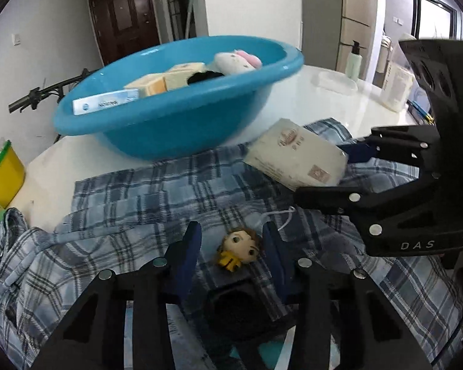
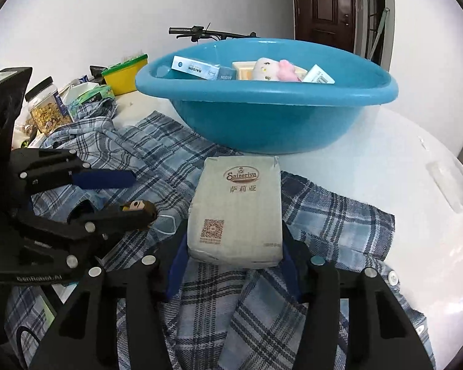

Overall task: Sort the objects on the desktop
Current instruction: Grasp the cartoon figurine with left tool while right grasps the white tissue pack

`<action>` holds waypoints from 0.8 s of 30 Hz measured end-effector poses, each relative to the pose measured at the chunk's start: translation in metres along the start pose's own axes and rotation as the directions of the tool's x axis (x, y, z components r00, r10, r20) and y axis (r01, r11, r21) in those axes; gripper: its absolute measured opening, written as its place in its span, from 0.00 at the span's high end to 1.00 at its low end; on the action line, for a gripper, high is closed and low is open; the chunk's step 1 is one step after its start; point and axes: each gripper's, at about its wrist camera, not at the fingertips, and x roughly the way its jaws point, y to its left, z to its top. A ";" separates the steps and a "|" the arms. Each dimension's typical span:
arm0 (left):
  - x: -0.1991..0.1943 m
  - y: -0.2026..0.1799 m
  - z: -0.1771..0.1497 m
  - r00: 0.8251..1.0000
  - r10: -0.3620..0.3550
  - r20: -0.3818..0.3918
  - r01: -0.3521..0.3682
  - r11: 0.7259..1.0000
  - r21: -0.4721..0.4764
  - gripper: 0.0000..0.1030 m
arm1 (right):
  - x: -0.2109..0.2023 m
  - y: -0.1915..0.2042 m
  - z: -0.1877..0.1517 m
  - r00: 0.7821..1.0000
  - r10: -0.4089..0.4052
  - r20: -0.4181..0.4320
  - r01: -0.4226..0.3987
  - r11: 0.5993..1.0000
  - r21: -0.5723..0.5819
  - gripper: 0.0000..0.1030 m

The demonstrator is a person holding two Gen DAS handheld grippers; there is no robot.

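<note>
A blue basin (image 1: 182, 129) (image 2: 268, 123) stands on the white table and holds several boxes and a white-and-pink plush (image 1: 236, 61) (image 2: 271, 69). My right gripper (image 2: 231, 259) is shut on a grey Saizeriya tissue pack (image 2: 236, 212) (image 1: 296, 158), held just above the plaid shirt (image 1: 145, 197) (image 2: 324, 215) in front of the basin. My left gripper (image 1: 231, 243) (image 2: 129, 194) is open around a small brown-haired doll with a yellow body (image 1: 239, 248) (image 2: 139, 208) that lies on the shirt; its blue pads stand on either side of the doll's head, apart from it.
A yellow box with a green lid (image 2: 123, 72) (image 1: 3, 175), a clear jar of snacks (image 2: 47, 106) and green packets sit at the table's left. A pump bottle (image 1: 353, 61), a clear lid (image 1: 336, 83) (image 2: 450, 185) and a white bag (image 1: 396, 86) stand at the far right.
</note>
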 end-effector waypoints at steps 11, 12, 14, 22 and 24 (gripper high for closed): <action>0.003 -0.006 -0.002 1.000 -0.013 -0.003 0.013 1.000 -0.002 0.69 | 0.000 0.000 -0.001 1.000 -0.001 -0.001 0.001 1.000 -0.002 0.49; 0.000 -0.004 -0.001 1.000 -0.017 0.011 0.017 1.000 -0.010 0.69 | 0.000 0.000 0.000 1.000 0.000 -0.002 0.000 1.000 0.000 0.49; -0.009 0.000 0.001 0.998 -0.031 0.045 0.032 0.999 -0.028 0.69 | 0.000 0.000 -0.001 1.000 0.001 -0.002 -0.001 1.000 0.002 0.49; -0.033 0.009 0.008 0.993 -0.029 0.117 0.036 0.997 -0.062 0.69 | -0.001 -0.003 -0.001 1.000 0.013 -0.005 -0.013 1.000 0.008 0.49; -0.039 0.011 0.011 0.991 -0.017 0.130 0.026 0.997 -0.072 0.69 | -0.001 -0.004 -0.001 1.000 0.014 -0.008 -0.014 1.000 0.011 0.49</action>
